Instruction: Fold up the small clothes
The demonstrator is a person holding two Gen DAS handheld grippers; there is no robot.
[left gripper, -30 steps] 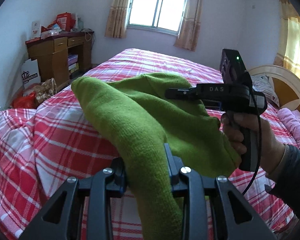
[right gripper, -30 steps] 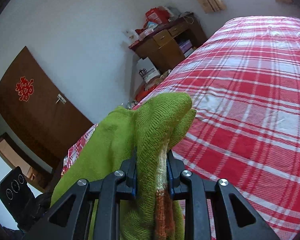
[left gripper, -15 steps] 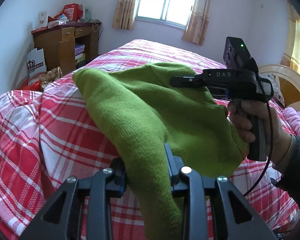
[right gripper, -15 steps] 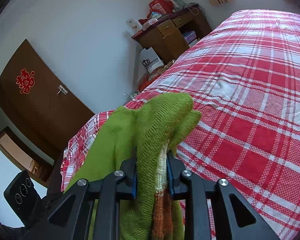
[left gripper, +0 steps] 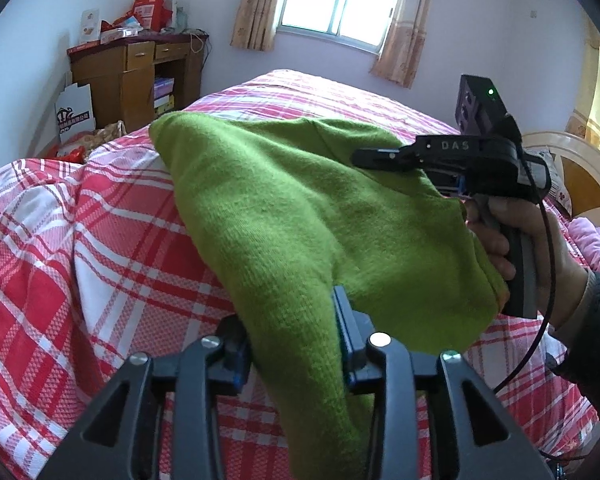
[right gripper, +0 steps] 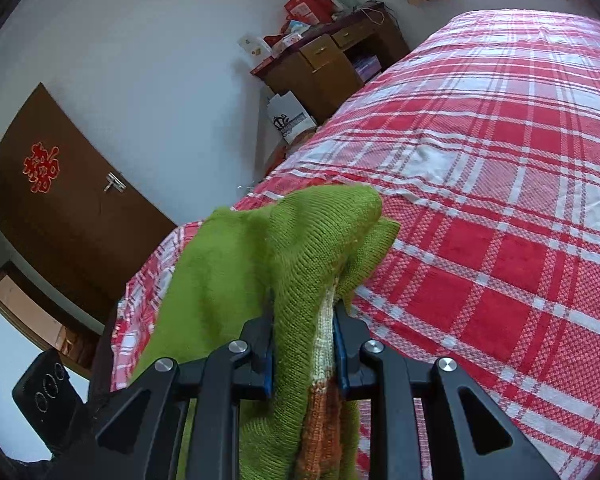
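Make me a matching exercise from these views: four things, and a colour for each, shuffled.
Things:
1. knitted garment
2. bedspread
3. door
4. paper bag

Colours:
A. white with a dark print
B. green
C. dark brown with a red paper cutting
D. red and white check

Pairs: 1-B, 2-D, 3-C, 4-A

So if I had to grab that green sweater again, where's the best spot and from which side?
Grip the green sweater at its free far corner, coming in from the desk side. Both grippers already hold the near edge, the left gripper and the right gripper, while that corner is bare and lies on the bed.
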